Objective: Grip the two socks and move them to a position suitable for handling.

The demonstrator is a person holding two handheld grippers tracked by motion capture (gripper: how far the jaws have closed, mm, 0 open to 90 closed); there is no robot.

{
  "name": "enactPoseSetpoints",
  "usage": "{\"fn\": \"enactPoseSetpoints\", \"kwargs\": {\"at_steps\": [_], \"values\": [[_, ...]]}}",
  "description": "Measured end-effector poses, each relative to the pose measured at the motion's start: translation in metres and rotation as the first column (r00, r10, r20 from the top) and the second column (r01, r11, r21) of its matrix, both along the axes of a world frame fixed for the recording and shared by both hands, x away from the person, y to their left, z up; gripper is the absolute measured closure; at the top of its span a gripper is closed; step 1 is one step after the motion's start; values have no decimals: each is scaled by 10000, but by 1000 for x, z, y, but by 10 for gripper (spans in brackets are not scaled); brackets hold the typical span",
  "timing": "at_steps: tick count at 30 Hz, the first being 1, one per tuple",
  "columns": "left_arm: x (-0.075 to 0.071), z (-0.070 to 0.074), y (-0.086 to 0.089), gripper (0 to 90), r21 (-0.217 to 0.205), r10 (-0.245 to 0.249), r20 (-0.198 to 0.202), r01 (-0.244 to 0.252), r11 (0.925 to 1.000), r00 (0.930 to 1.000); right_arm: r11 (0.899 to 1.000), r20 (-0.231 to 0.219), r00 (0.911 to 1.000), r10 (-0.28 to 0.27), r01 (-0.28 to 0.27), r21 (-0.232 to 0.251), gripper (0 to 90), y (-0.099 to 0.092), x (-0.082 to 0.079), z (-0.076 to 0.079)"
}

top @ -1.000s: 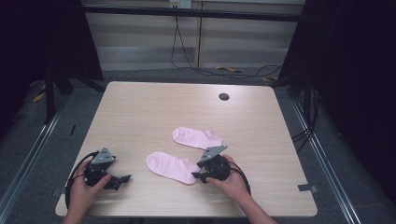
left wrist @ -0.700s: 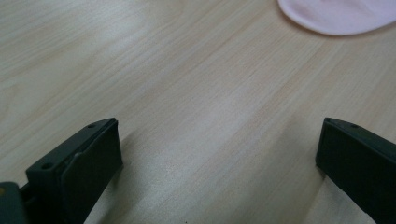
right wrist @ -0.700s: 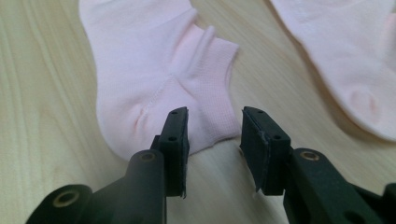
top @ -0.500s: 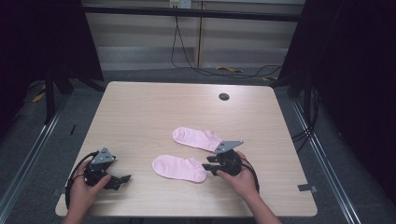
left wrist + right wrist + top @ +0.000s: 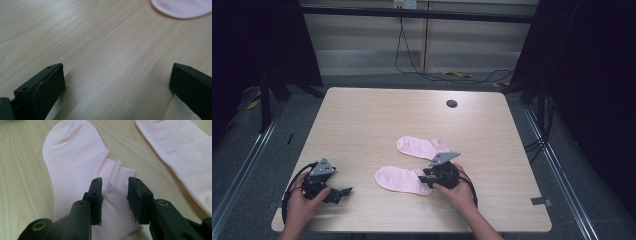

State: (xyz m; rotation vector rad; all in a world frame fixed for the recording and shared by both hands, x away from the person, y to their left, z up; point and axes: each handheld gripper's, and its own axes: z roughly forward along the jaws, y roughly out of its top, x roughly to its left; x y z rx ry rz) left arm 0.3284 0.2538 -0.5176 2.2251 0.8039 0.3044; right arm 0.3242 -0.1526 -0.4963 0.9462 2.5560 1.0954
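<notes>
Two pale pink socks lie flat on the wooden table (image 5: 377, 120). The near sock (image 5: 399, 180) (image 5: 72, 157) points its toe left, and the far sock (image 5: 422, 147) (image 5: 175, 152) lies behind it. My right gripper (image 5: 427, 180) (image 5: 115, 187) rests on the near sock's cuff. Its jaws have just been closing and stand apart, with a raised fold of cuff fabric bunched between them. My left gripper (image 5: 341, 192) (image 5: 117, 82) sits low over bare wood at the front left, open wide and holding nothing. The near sock's toe (image 5: 182, 7) shows at the top right of the left gripper view.
A dark round grommet (image 5: 451, 103) sits in the table near its back edge. Cables loop from both grippers at the front edge. Dark floor and metal rails (image 5: 242, 170) surround the table.
My right gripper shifted a little to the right, then came back left onto the near sock's cuff. The left gripper and both socks stayed put.
</notes>
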Motion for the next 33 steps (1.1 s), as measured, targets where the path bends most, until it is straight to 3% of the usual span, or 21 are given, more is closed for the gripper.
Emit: {"fn": "enactPoseSetpoints", "kwargs": {"at_steps": [4, 9, 21, 33], "values": [[0, 0, 0, 0, -7, -3, 7, 3, 10000, 10000, 9991, -16, 9999, -103, 102, -400, 635, -5, 1, 1], [0, 0, 0, 0, -1, -8, 8, 8, 10000, 10000, 9996, -162, 9995, -263, 261, -119, 636, -19, 0, -1], [0, 0, 0, 0, -25, -49, -93, 49, 10000, 9999, 9961, 34, 9972, -752, 753, -463, 641, -40, 3, 2], [0, 0, -1, 0, -46, -25, -90, 25, 10000, 10000, 9916, 45, 9917, -1281, 1282, -184, 629, -56, 3, 2]]}}
